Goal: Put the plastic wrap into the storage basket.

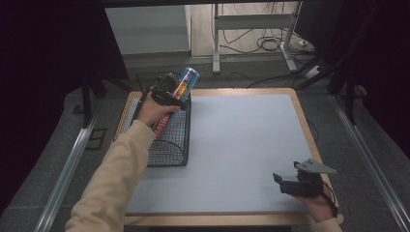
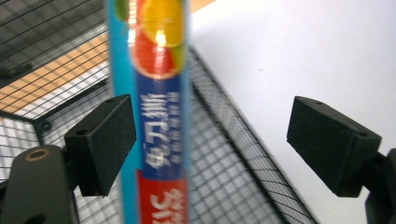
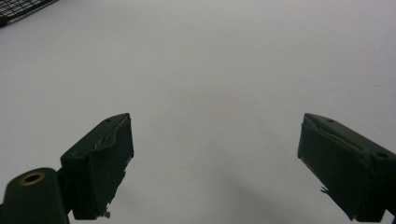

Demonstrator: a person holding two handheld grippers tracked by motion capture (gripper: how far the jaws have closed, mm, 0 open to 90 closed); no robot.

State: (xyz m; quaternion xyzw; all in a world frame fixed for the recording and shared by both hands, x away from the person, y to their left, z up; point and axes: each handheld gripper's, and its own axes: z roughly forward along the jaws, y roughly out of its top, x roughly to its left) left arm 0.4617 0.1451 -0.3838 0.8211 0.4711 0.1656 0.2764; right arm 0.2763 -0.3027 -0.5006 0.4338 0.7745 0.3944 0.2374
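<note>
Blue, orange and red print covers the long cardboard tube of cling wrap (image 1: 178, 96), which stands tilted in the black wire-mesh basket (image 1: 169, 145) at the far left corner of the table (image 1: 241, 145), its blue top end leaning away over the far rim. In the high view the left tongs (image 1: 169, 94) are at the tube's upper part, above the basket. The left gripper view puts the tube (image 2: 156, 116) between those jaws, close against the left pad (image 2: 105, 142) and well apart from the right one, so the jaws stand wide and press nothing. I cannot tell whether the left pad touches the tube.

Pale grey matting covers the table inside a wooden rim. The right tongs (image 1: 285, 183) rest low near the near right corner, held in a hand, their jaws spread wide over bare grey surface with nothing between them.
</note>
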